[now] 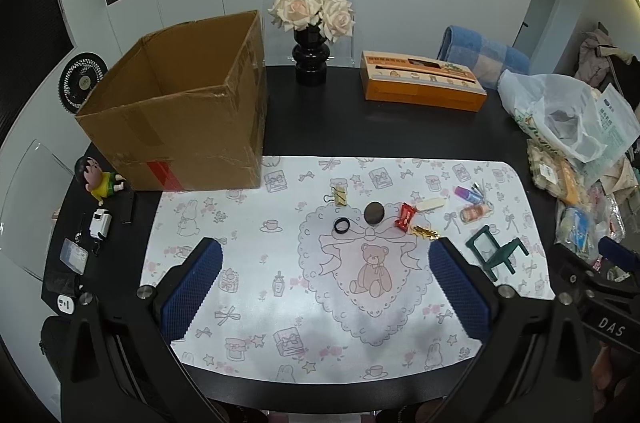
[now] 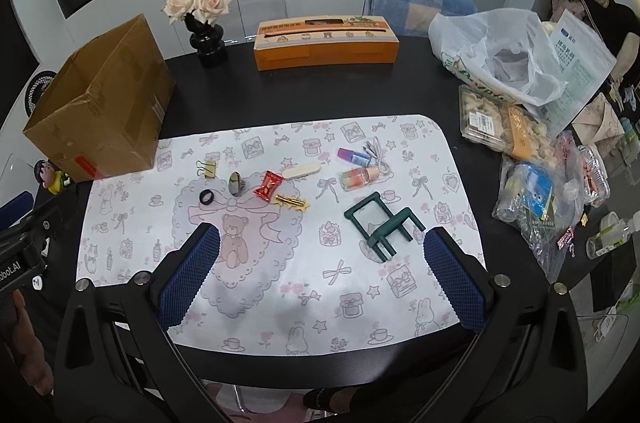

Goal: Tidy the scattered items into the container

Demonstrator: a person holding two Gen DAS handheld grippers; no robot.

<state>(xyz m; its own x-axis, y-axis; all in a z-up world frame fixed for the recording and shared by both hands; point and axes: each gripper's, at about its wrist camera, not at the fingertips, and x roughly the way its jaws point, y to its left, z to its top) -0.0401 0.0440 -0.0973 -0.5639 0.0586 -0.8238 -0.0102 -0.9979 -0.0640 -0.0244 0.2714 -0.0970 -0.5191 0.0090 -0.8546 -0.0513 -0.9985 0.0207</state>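
**A:** ok so where's everything sitting? Both grippers are over the near edge of the patterned mat (image 2: 132, 235), left gripper (image 1: 326, 287) and right gripper (image 2: 322, 275), and both sets of jaws are spread wide with nothing between the blue pads.

**B:** yep, both empty. The cardboard box (image 1: 176, 127) is open on top, at the far left of the black desk (image 1: 380, 127), its front corner just overlapping the mat's far edge. Can't see anything inside it from the left wrist view.

**A:** the loose stuff is all on the mat, in a band across the middle: gold binder clip (image 2: 207, 168), black ring (image 2: 207, 198), a dark round thing (image 1: 374, 213) I can't identify, red candy wrapper (image 2: 266, 185), and a gold wrapped piece (image 2: 291, 201) just beside it.

**B:** plus the pale flat stick (image 2: 302, 170), a purple-capped tube (image 2: 352, 155), a small peach bottle (image 2: 360, 177) on its side, and the green toy chair (image 2: 382, 223) tipped over, nearest the right gripper.
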